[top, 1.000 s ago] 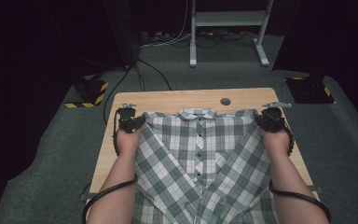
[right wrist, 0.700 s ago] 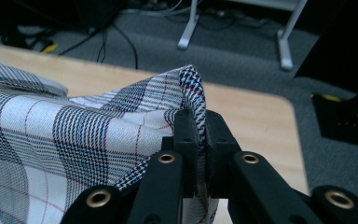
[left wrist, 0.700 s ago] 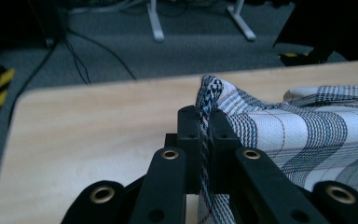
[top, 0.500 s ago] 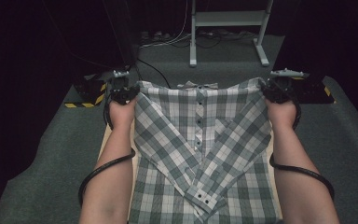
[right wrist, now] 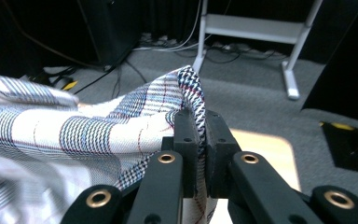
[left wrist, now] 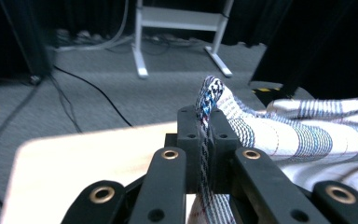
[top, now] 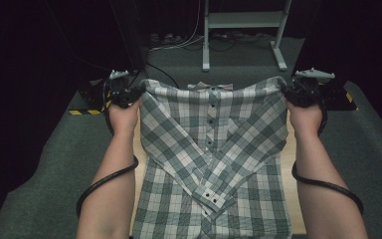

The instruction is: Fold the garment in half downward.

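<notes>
My forearms and the plaid shirt (top: 214, 149) cover most of the bench (top: 138, 149); I can make out just a thin wooden strip along its left edge and another along its right edge. The shirt's lower hem is cut off at the bottom of the high view, so I cannot tell how much of it lies on the bench. In my right gripper view the cloth at the left is blurred.

The bench stands on grey carpet (top: 45, 164). Beyond its far edge a white metal frame (top: 243, 30) stands among loose cables (top: 174, 42), against a dark room. Yellow-and-black striped blocks (top: 87, 110) sit on the carpet off the far left corner.

My left gripper (top: 129, 95) is clamped tight on the shirt's left shoulder; in my left gripper view a fold of the fabric (left wrist: 209, 100) pokes up between the closed jaws. My right gripper (top: 288, 92) pinches the right shoulder the same way. The shirt hangs spread between them above the far edge, front facing me, buttoned, both sleeves crossed over its chest.
</notes>
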The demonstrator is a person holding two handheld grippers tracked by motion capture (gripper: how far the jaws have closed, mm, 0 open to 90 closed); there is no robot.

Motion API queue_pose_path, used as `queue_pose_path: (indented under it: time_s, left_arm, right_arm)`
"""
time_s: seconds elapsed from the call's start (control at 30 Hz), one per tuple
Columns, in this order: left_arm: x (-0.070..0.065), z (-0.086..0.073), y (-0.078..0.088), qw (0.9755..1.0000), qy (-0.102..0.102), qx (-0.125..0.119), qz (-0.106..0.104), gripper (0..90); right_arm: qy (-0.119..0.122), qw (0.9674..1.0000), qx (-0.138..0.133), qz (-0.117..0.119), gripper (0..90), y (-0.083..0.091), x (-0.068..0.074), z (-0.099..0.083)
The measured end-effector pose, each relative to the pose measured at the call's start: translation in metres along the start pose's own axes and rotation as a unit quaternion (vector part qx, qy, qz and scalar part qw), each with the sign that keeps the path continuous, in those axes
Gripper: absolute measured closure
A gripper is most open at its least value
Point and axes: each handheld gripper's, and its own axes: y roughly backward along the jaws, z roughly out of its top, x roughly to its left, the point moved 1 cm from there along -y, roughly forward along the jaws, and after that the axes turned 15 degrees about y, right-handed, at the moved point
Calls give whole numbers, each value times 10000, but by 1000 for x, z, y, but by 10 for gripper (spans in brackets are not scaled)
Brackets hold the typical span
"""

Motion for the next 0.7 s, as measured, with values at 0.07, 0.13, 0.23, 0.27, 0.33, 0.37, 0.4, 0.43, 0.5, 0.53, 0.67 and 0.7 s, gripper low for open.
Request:
queue_pose_path:
  time_s: [0.07,0.13,0.23,0.27,0.33,0.37,0.4,0.43,0.5,0.53,0.67,0.7]
  left_arm:
    - [5,-13,-1,10000,-12,84,-44,867]
    - [9,-24,1,9998,13,103,-144,867]
    - [12,-37,7,9996,-40,129,-244,867]
    - [13,-41,10,9995,-50,132,-268,867]
    - [14,-49,16,9994,-62,117,-332,867]
    - [15,-55,23,9992,-119,134,-349,866]
    - [15,-55,23,9992,-119,134,-349,866]
    - [15,-58,26,9991,-122,127,-378,866]
    - [14,-68,37,9989,-202,79,-415,866]
    - [14,-68,37,9989,-202,79,-415,866]
    - [13,-85,53,9981,-293,93,-536,866]
    - [13,-85,53,9981,-293,93,-536,866]
  right_arm:
    - [-22,10000,21,85,850,0,4,-14]
    - [-75,9999,-19,151,850,2,7,-26]
    - [-80,9997,-65,235,850,8,13,-41]
    - [-82,9996,-79,255,850,11,14,-45]
    - [-107,9994,-112,300,850,17,18,-54]
    - [-114,9992,-160,346,850,23,21,-61]
    - [-114,9992,-160,346,850,23,21,-61]
    - [-127,9990,-199,378,850,30,24,-68]
    - [-111,9988,-257,404,850,38,28,-75]
    - [-103,9987,-273,428,850,42,30,-78]
    - [-105,9984,-293,482,849,56,37,-92]
    - [-105,9984,-293,482,849,56,37,-92]
